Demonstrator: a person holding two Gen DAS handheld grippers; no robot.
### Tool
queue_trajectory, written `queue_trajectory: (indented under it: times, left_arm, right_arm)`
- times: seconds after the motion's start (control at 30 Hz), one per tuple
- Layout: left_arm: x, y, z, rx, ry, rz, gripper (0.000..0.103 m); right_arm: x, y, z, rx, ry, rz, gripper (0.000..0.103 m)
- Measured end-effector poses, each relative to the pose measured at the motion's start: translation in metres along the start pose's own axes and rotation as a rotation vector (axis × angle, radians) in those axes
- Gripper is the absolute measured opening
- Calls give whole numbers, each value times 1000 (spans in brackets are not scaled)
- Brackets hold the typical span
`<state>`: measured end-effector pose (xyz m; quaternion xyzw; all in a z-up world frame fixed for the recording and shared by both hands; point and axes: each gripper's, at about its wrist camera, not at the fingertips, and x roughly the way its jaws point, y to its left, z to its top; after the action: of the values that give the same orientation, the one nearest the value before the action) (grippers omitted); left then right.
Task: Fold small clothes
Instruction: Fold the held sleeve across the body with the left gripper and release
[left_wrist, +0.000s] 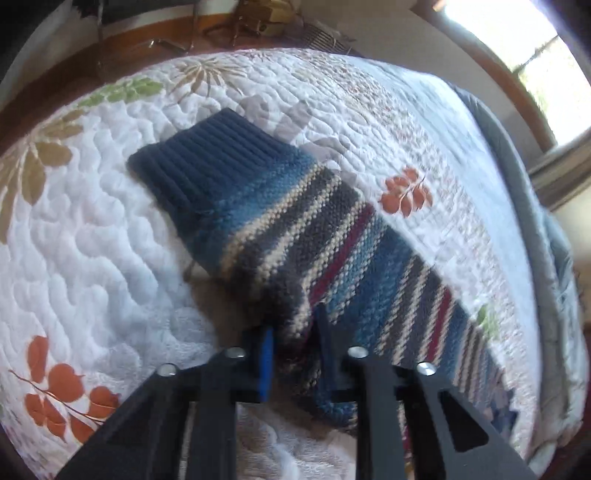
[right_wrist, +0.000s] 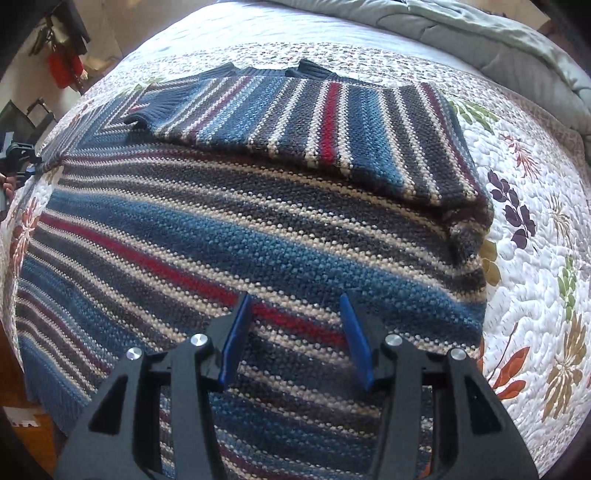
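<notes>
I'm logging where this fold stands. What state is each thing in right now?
Sweater: spread flat on the quilt, one sleeve folded across the chest.
Other sleeve: stretched out on the quilt, not folded yet.
Left claw: shut on that sleeve's edge.
Right claw: open above the sweater body, holding nothing.
Quilt: laid smooth over the bed.

Daylight enters from a window (left_wrist: 546, 55) that is overexposed to white in the left wrist view, and it washes out the quilt (left_wrist: 388, 122) nearest it. Both fisheye views bow straight lines strongly and darken to black at the corners. The left view shows motion blur; the right is sharper.
</notes>
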<state>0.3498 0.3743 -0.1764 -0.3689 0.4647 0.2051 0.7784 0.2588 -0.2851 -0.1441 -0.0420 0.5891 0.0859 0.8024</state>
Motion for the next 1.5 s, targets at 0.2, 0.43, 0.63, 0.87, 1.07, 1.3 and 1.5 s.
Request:
queue_trajectory:
  times: [0.2, 0.43, 0.63, 0.87, 1.07, 1.3, 1.5]
  left_arm:
    - [-39, -38, -19, 81, -175, -33, 13]
    - [-88, -171, -100, 466, -269, -187, 13]
    - [-91, -270, -192, 702, -233, -249, 13]
    - [-50, -340, -294, 792, -72, -339, 13]
    - [-3, -352, -342, 874, 69, -279, 25]
    - [-33, -306, -338, 836, 136, -319, 62]
    - [-57, -248, -300, 764, 7, -65, 64]
  right_arm:
    - [-4, -4, -7, 4, -12, 10, 49]
    - [-9, -10, -14, 29, -31, 38, 49]
    - [-14, -16, -21, 43, -51, 58, 49]
    - [-17, -26, -25, 78, -72, 97, 49]
    - [-16, -28, -26, 76, -72, 111, 52]
    - [-15, -26, -27, 59, -51, 103, 52]
    - [-21, -27, -26, 96, -43, 163, 52]
